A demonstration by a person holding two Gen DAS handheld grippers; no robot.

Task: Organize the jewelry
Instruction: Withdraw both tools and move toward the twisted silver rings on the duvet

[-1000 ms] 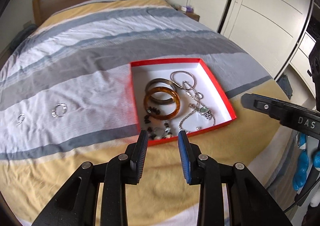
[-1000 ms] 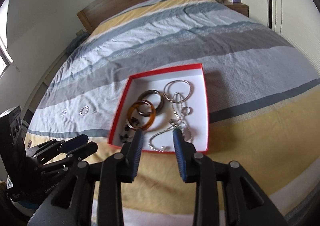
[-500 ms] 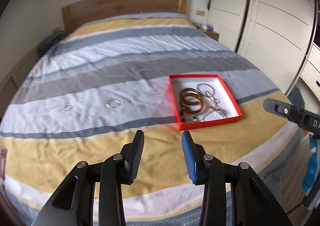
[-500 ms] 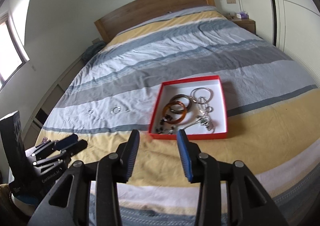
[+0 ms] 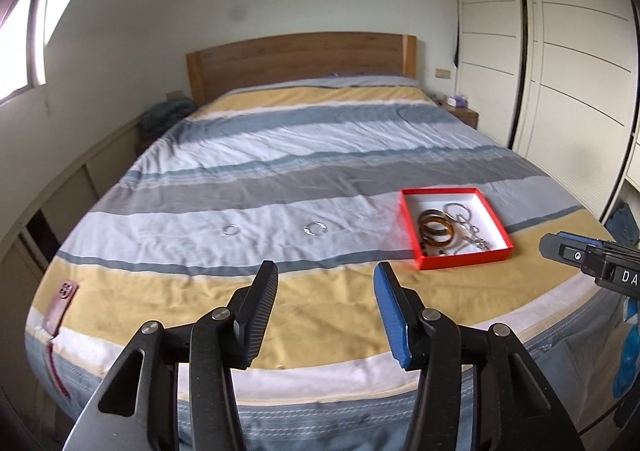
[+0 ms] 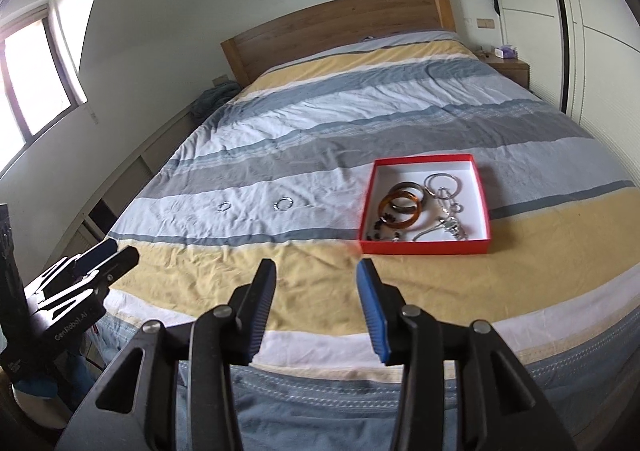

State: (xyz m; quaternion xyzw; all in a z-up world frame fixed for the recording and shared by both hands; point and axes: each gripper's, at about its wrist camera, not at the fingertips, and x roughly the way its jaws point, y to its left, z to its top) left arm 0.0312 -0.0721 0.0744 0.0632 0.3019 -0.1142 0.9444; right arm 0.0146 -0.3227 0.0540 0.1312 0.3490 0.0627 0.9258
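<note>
Below, a wide bed (image 5: pixel 280 155) covered in a quilt striped yellow, grey, white and blue is seen from its foot end by both cameras, with a wooden headboard (image 5: pixel 296 59) at the far wall. Near the foot, towards the right side, a shallow red box (image 6: pixel 424 245) with a white inside is set on the quilt. Inside it, an amber bangle (image 6: pixel 402 207) is laid overlapping a dark bangle (image 6: pixel 408 187), with black beads (image 6: pixel 380 229) just in front, a large silver hoop (image 6: pixel 442 183) behind, and a silver chain (image 6: pixel 444 227) to the right. Well apart from the box, to its left on a white stripe, 2 small silver rings (image 5: pixel 316 228) (image 5: pixel 231 230) are laid side by side but not touching. A pink phone case (image 5: pixel 60 303) is seen at the bed's left corner.

Both tools are held in the air over the foot edge, touching nothing. The left tool (image 5: pixel 325 303) has its jaws opening, with nothing between them. The right tool (image 6: pixel 316 301) is spread partway and holds nothing.
</note>
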